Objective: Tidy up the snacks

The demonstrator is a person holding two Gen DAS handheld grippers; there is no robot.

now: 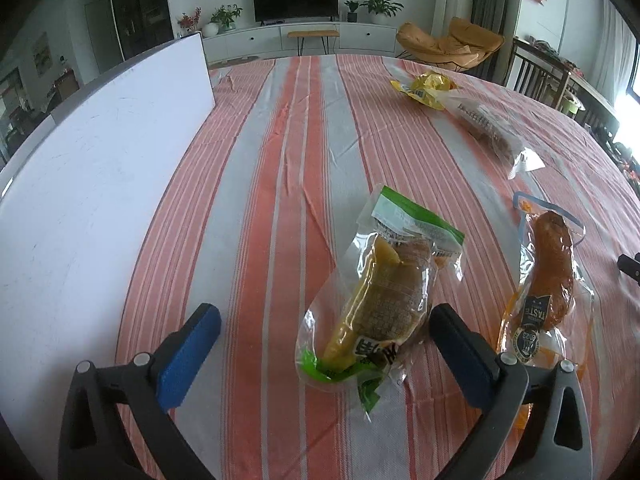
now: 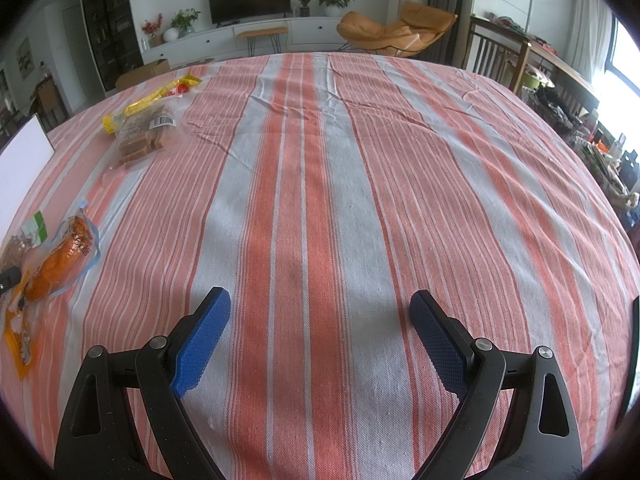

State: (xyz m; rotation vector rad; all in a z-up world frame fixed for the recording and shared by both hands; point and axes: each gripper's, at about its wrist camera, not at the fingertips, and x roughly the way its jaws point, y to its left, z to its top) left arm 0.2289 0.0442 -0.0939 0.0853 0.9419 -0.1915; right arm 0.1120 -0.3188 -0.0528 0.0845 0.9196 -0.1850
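My left gripper (image 1: 324, 320) is open just above the striped tablecloth (image 1: 280, 160). A clear snack bag with green trim (image 1: 384, 300) lies between its fingers, close to the right finger (image 1: 460, 344). An orange drumstick pack (image 1: 548, 276) lies to the right of it. A yellow packet (image 1: 426, 86) and a clear bag of brown biscuits (image 1: 488, 132) lie farther back. My right gripper (image 2: 320, 312) is open and empty over bare cloth. In its view the drumstick pack (image 2: 56, 260), the biscuit bag (image 2: 144, 136) and the yellow packet (image 2: 160, 96) lie at the left.
A white box (image 1: 100, 160) stands along the left side of the table, its corner also in the right wrist view (image 2: 22, 148). Dining chairs (image 2: 500, 60) stand at the table's far right edge. A TV unit and an orange lounge chair are beyond the table.
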